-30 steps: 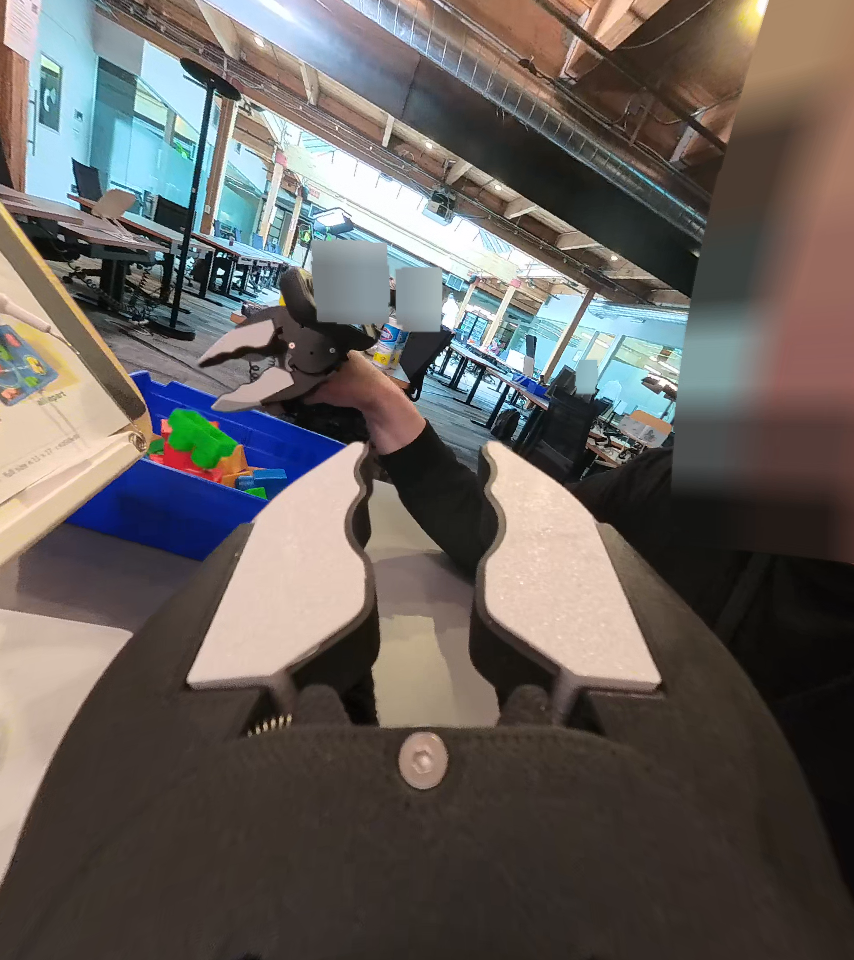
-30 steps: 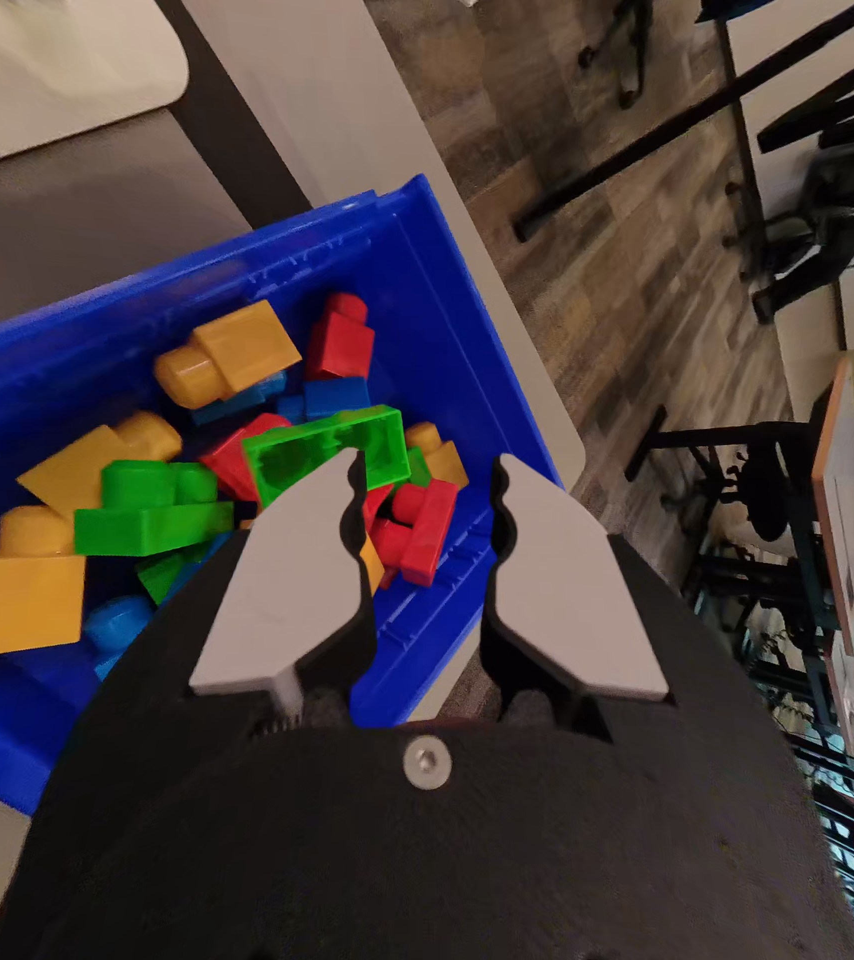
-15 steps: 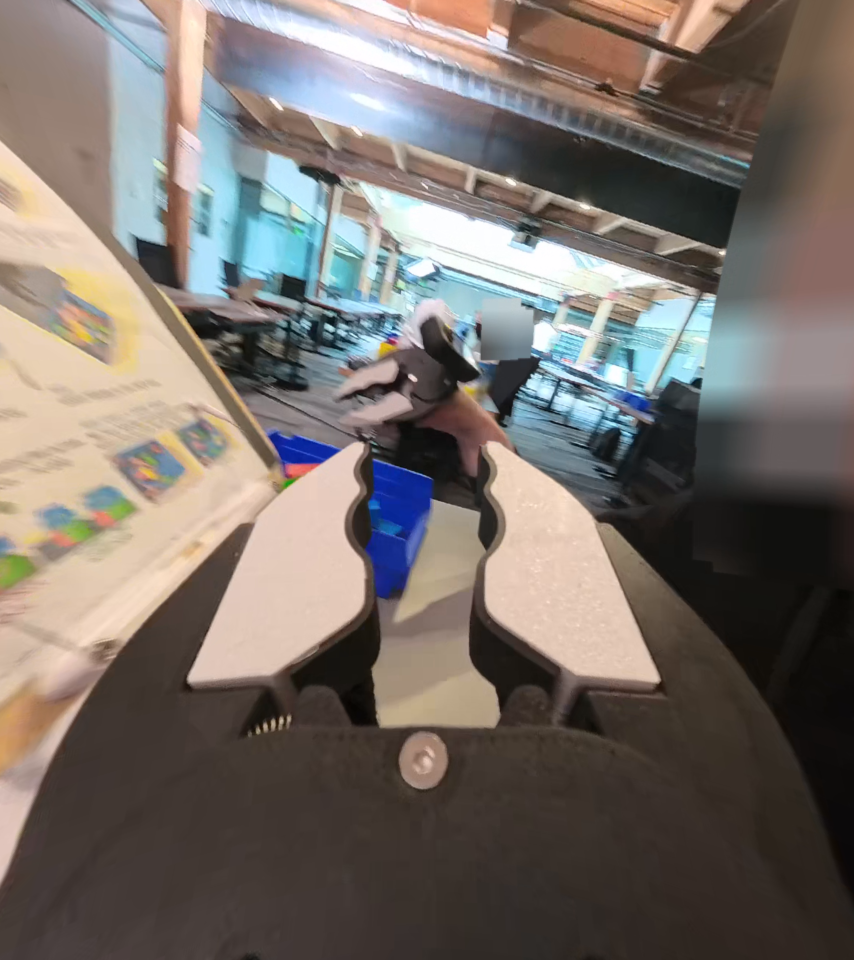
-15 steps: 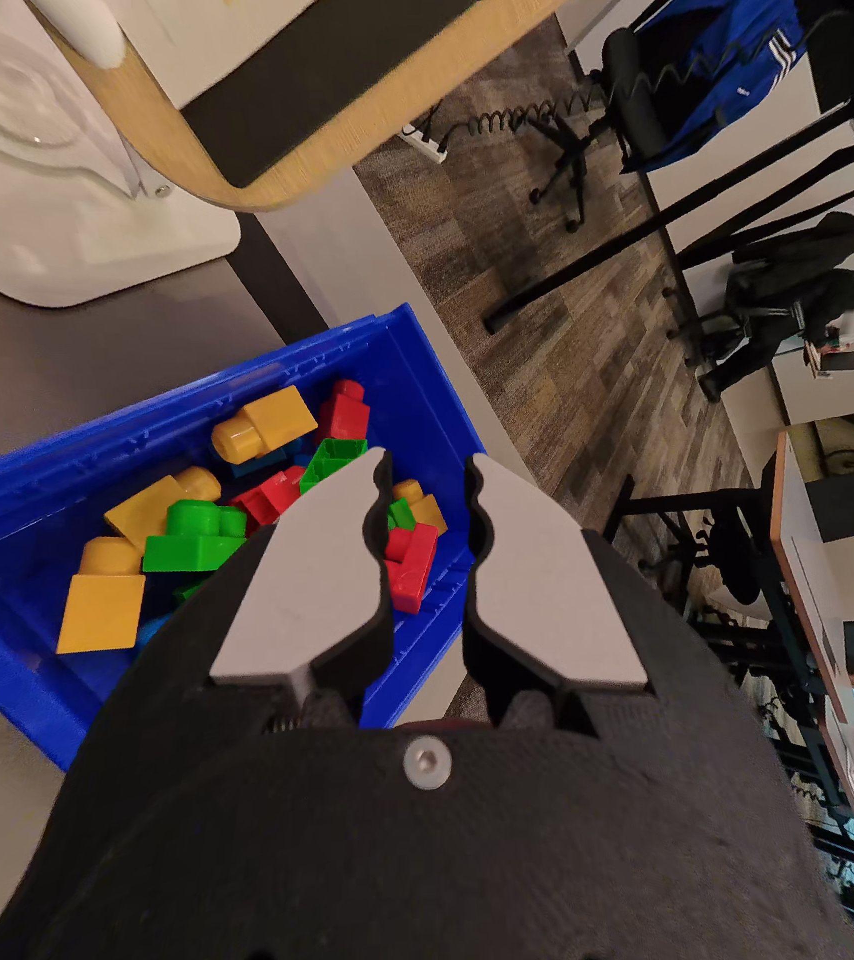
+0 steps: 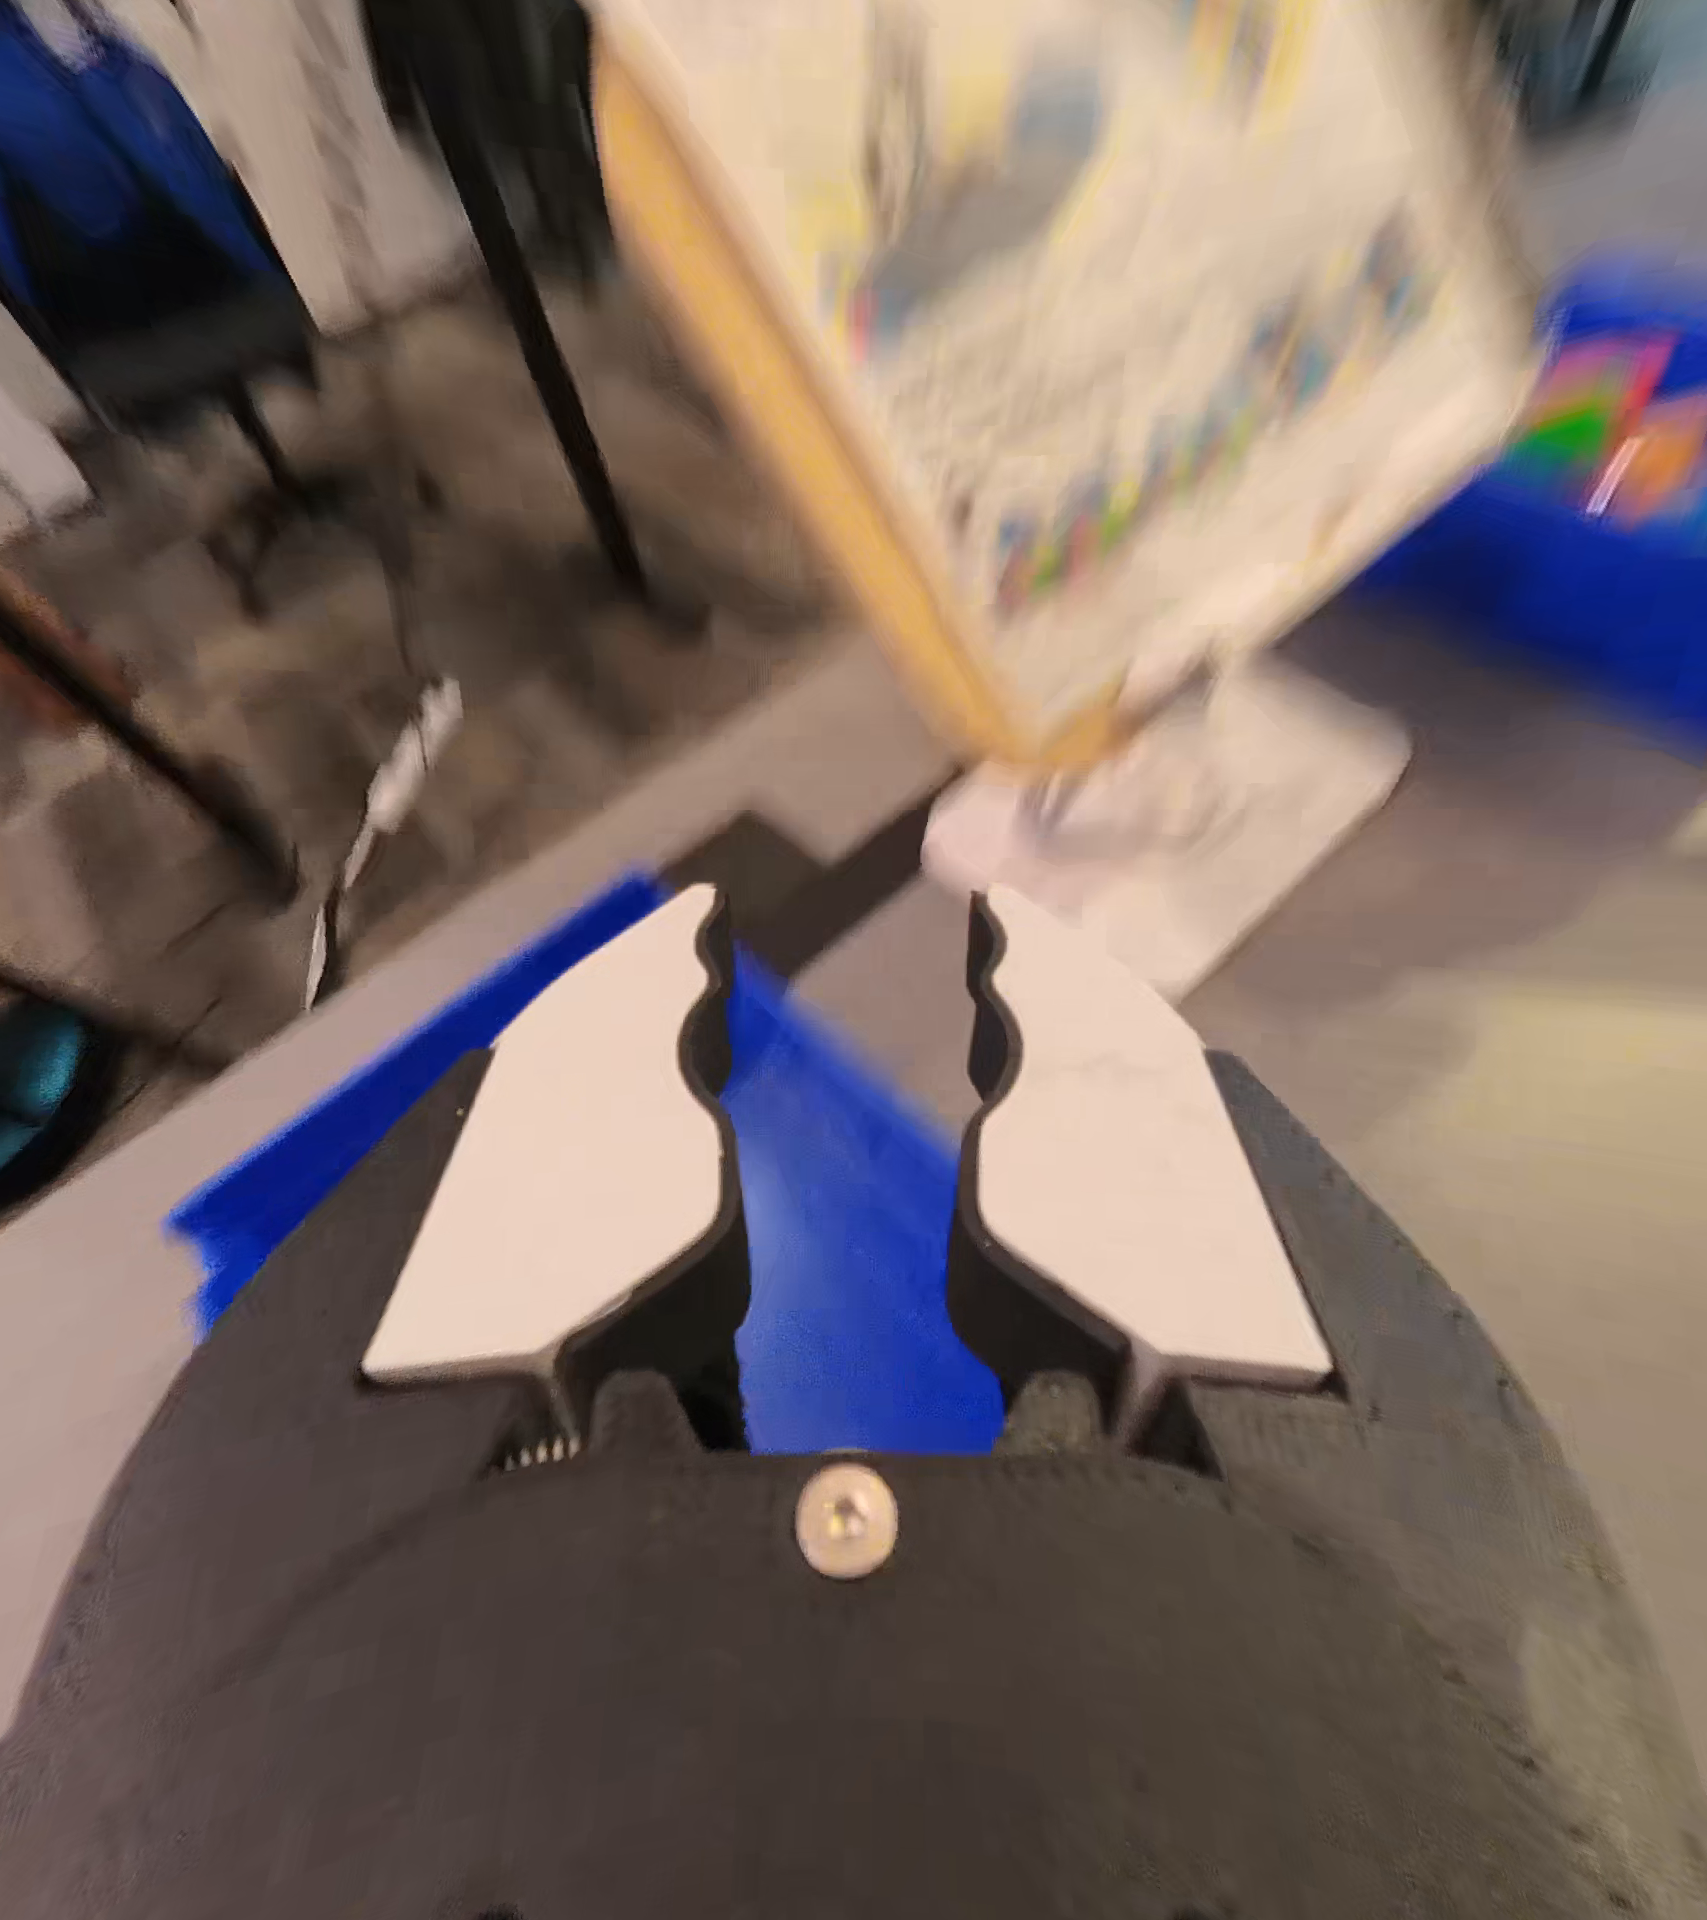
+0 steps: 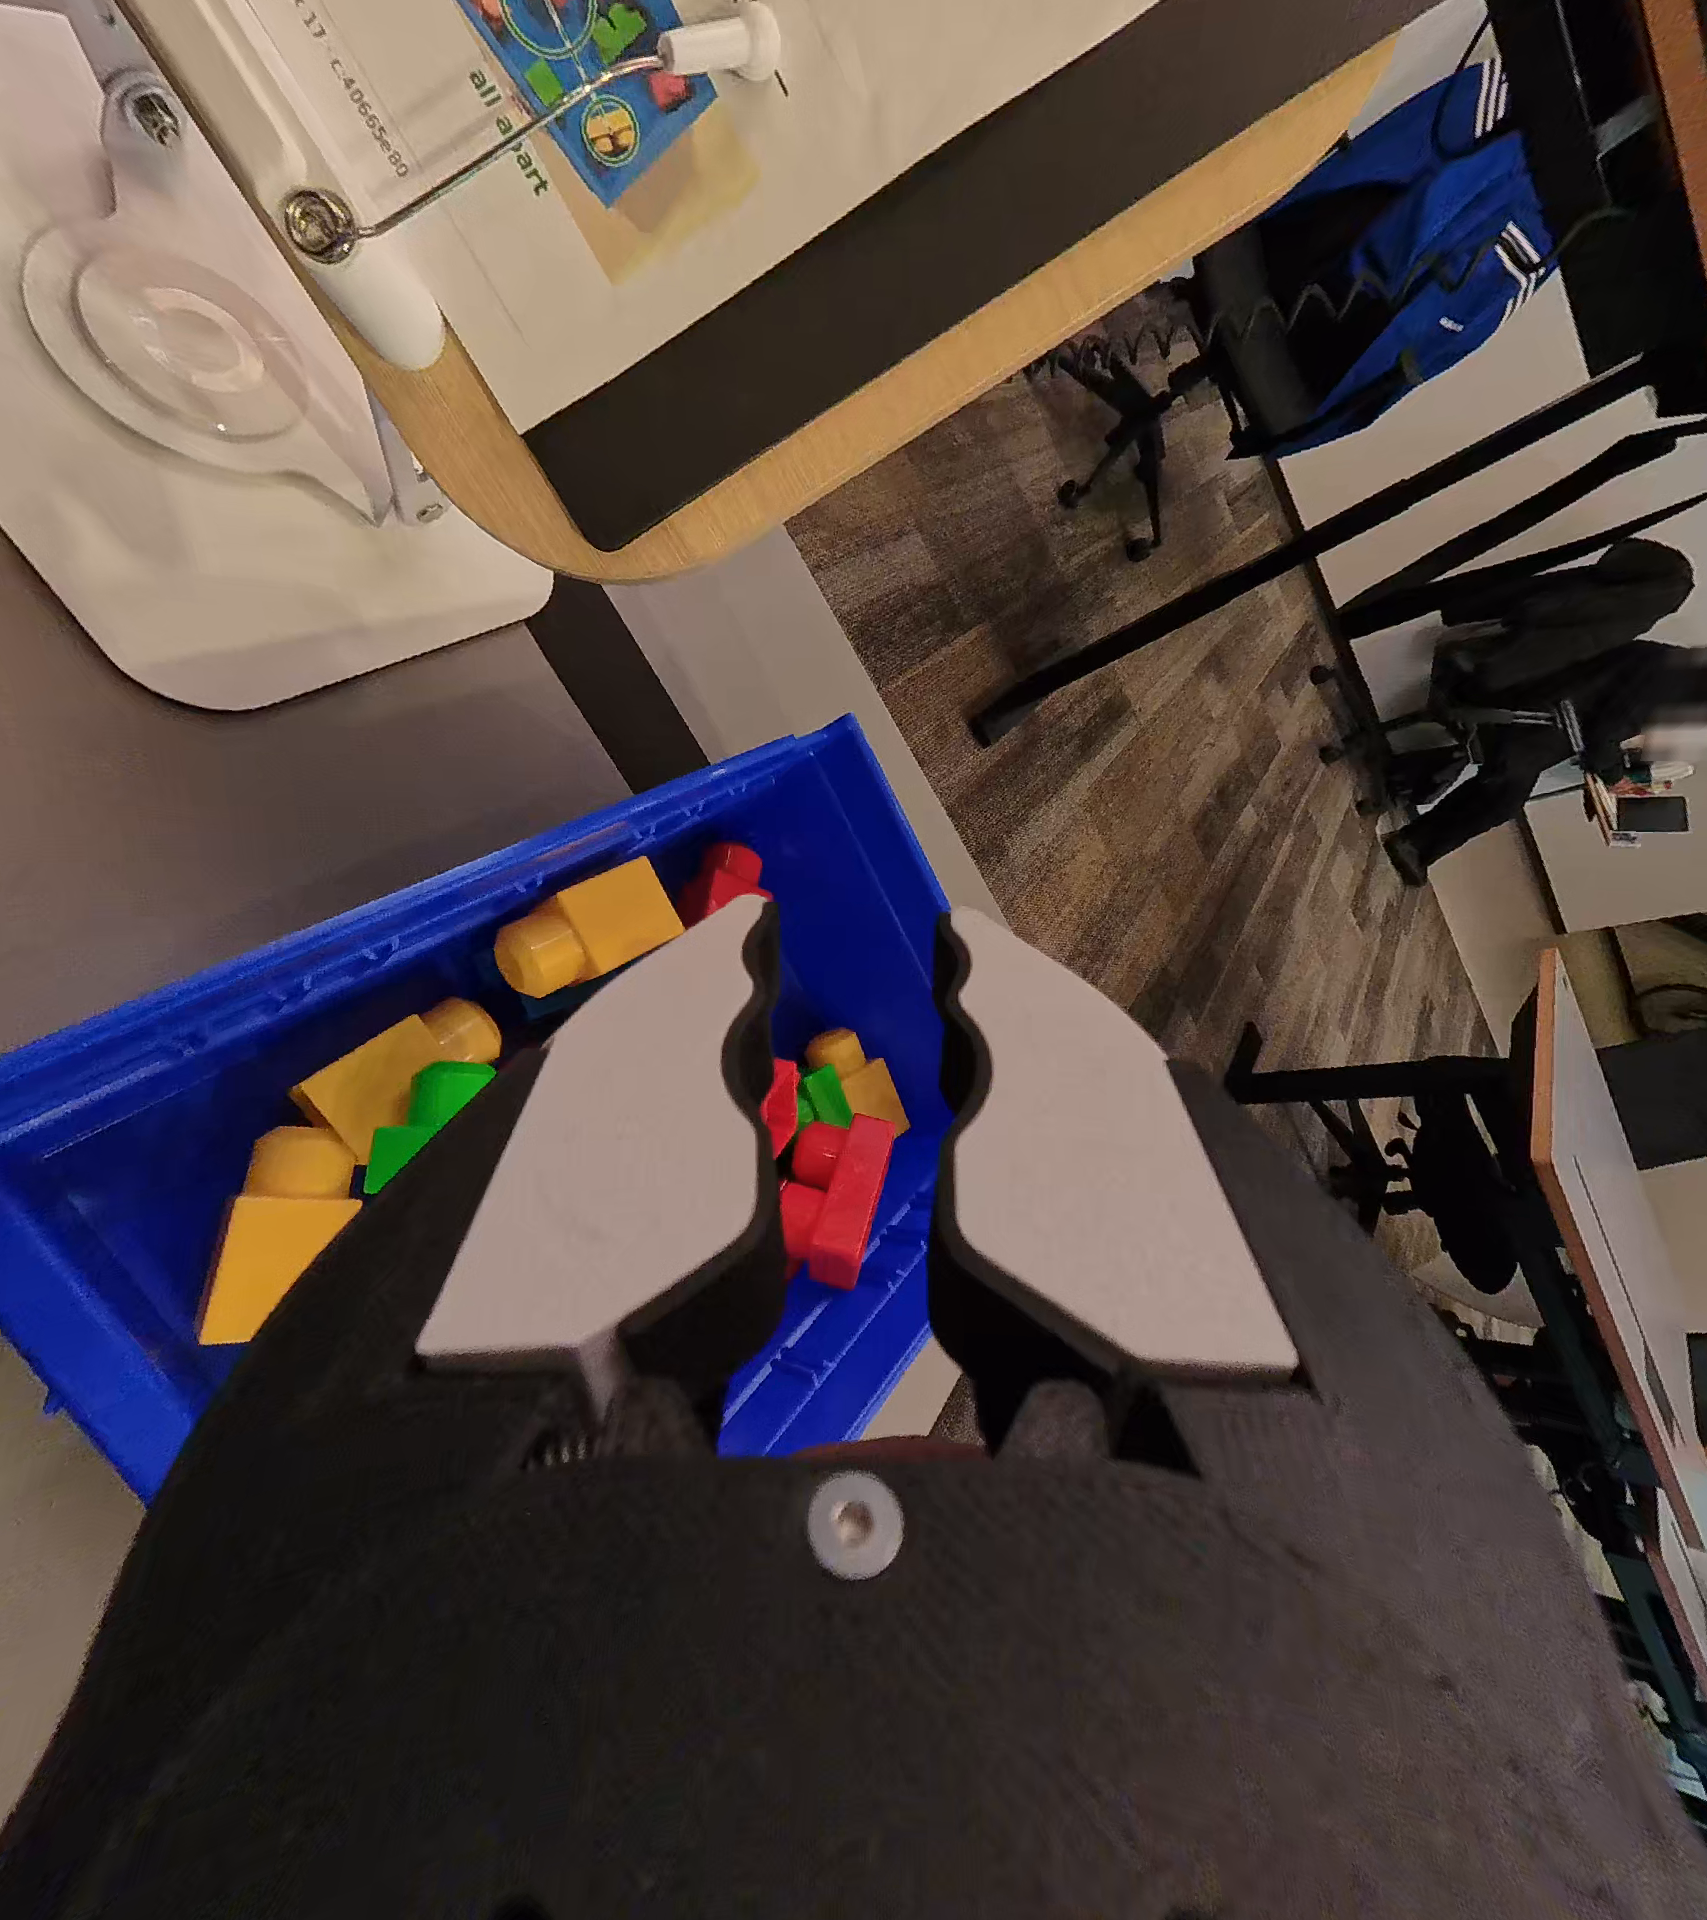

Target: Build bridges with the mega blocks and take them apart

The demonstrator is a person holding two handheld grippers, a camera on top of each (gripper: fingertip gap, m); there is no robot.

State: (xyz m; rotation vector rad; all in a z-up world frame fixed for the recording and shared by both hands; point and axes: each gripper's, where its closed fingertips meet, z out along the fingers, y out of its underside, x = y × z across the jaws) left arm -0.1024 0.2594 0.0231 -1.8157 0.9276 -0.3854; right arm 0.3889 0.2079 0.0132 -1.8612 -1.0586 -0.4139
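Note:
In the right wrist view, a blue bin (image 6: 859, 831) on the grey table holds several loose mega blocks: yellow (image 6: 610, 920), red (image 6: 844, 1195) and green (image 6: 423, 1112). My right gripper (image 6: 851, 914) hovers above the bin's far corner. Its jaws are apart and nothing is between them. The left wrist view is blurred by motion. My left gripper (image 5: 844, 899) is open and empty, above a blue container (image 5: 828, 1195) by the table's edge. The bin with blocks also shows in the left wrist view (image 5: 1576, 561), at the upper right.
An instruction board (image 6: 828, 208) on a white stand base (image 6: 205, 582) stands on the table beside the bin. It also shows in the left wrist view (image 5: 1140, 343). Beyond the table edge are the floor (image 6: 1192, 831), black table legs and chairs.
My left gripper swung fast from pointing up into the room to pointing down at the table, and its jaws opened a little. My right gripper drew back from the bin and its jaws narrowed on nothing.

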